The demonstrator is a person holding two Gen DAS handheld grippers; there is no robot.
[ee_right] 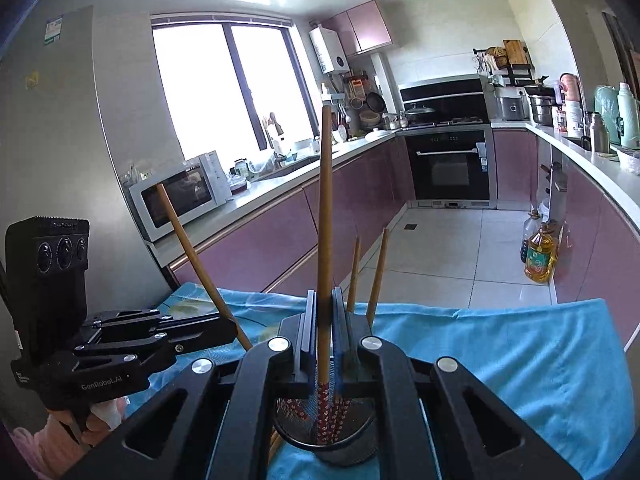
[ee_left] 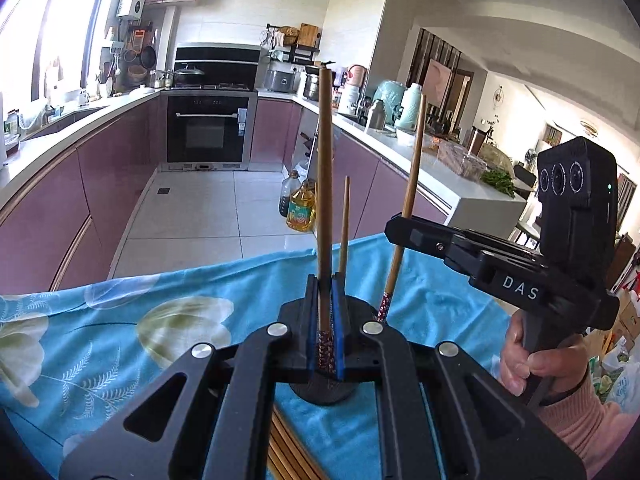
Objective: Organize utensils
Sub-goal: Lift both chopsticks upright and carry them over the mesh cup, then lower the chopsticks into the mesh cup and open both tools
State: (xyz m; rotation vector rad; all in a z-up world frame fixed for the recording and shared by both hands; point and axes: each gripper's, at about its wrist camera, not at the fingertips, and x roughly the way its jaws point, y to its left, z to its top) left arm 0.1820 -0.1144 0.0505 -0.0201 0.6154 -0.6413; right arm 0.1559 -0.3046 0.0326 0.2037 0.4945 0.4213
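My left gripper [ee_left: 325, 280] is shut on a wooden chopstick [ee_left: 325, 184] that stands upright, its red patterned end down over the black mesh holder [ee_left: 324, 394]. To its right, my right gripper [ee_left: 396, 227] is shut on a second chopstick [ee_left: 414, 160], which leans slightly. A third chopstick [ee_left: 343, 228] stands loose in the holder. In the right wrist view my right gripper [ee_right: 325, 294] clamps its chopstick [ee_right: 325, 208] above the holder [ee_right: 324, 436]. The left gripper [ee_right: 230, 326] holds a tilted chopstick [ee_right: 192, 248]. Two more chopsticks [ee_right: 376, 272] stand in the holder.
A blue floral cloth [ee_left: 120, 340] covers the table. Several chopsticks [ee_left: 286, 448] lie on it beside the holder. Past the table's edge are a tiled floor, oil bottles [ee_left: 300, 208], purple cabinets and an oven [ee_right: 450, 164]. A microwave [ee_right: 180, 196] stands on the left counter.
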